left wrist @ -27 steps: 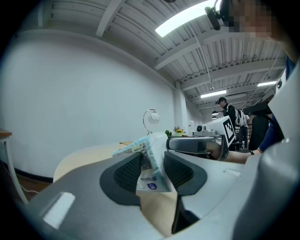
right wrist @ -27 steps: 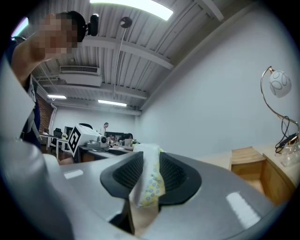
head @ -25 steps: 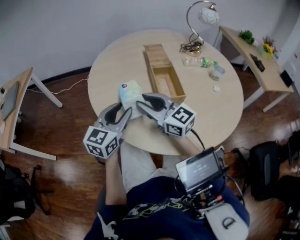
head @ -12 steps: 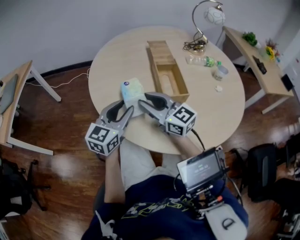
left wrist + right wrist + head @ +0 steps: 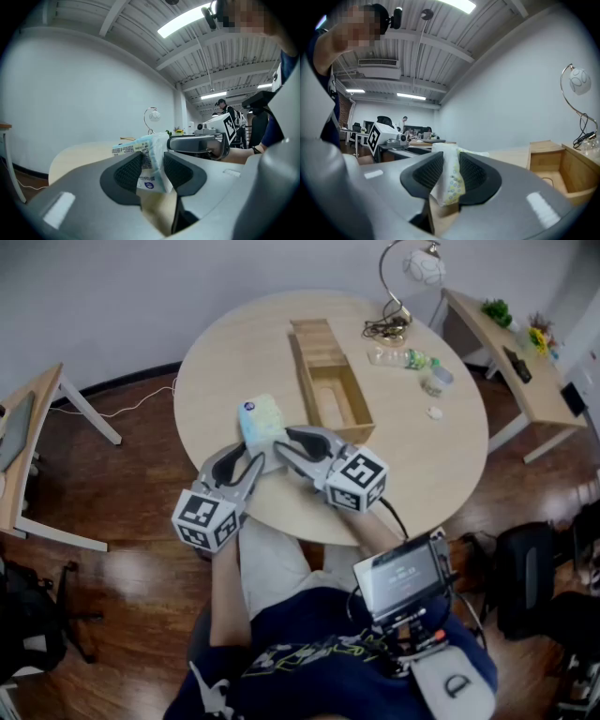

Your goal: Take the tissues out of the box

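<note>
A soft tissue pack (image 5: 262, 419), pale green and white with a blue spot, lies on the round table (image 5: 225, 352) left of the open wooden box (image 5: 360, 407). Both grippers meet at its near end. My left gripper (image 5: 249, 457) has the pack (image 5: 151, 152) between its pads, and its jaws have just been closing; the pads press on the wrapper. From the right, my right gripper (image 5: 284, 441) is shut on a thin fold of the pack (image 5: 451, 180). In the left gripper view the right gripper (image 5: 197, 143) shows just behind the pack.
The box's slid lid (image 5: 312, 334) lies at its far end. A desk lamp (image 5: 405, 277), a plastic bottle (image 5: 401, 359) and a small jar (image 5: 436, 381) stand at the table's far right. Side tables flank the room (image 5: 511, 352). A monitor (image 5: 401, 579) hangs at the person's chest.
Both grippers stay at the tissue pack, which has not moved on the table. Only the head view has shifted slightly.
</note>
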Demonstrator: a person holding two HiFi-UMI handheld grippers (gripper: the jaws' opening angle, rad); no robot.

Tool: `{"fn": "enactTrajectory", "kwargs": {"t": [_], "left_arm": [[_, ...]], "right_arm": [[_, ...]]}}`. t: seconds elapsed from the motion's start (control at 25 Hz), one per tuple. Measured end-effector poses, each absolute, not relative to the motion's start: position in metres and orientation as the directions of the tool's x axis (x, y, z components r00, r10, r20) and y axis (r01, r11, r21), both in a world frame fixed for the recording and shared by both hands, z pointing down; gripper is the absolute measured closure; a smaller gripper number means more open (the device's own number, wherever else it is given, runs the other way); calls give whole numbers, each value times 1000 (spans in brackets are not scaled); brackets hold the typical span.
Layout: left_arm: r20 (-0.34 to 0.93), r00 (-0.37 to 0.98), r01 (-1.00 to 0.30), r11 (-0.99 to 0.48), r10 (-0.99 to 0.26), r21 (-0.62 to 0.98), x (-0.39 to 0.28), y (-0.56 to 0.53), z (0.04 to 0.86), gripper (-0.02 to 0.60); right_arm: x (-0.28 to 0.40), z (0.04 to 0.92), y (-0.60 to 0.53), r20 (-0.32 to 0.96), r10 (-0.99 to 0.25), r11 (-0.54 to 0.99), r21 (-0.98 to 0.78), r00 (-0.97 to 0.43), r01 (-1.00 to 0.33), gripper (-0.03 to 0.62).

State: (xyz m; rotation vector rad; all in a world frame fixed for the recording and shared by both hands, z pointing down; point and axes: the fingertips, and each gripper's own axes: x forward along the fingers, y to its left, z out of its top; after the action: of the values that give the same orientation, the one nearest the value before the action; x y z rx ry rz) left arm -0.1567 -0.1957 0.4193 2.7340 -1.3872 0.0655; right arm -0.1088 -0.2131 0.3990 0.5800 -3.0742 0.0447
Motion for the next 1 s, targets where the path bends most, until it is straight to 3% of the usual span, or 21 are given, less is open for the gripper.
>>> {"fn": "enactTrajectory", "kwargs": {"t": [1.0], "left_arm": [[114,553,-825,-562,-825,-60,-163,-199,443,426]], "right_arm": [[-114,421,-212,159,-398,917,99,-904,-387,494]]}}
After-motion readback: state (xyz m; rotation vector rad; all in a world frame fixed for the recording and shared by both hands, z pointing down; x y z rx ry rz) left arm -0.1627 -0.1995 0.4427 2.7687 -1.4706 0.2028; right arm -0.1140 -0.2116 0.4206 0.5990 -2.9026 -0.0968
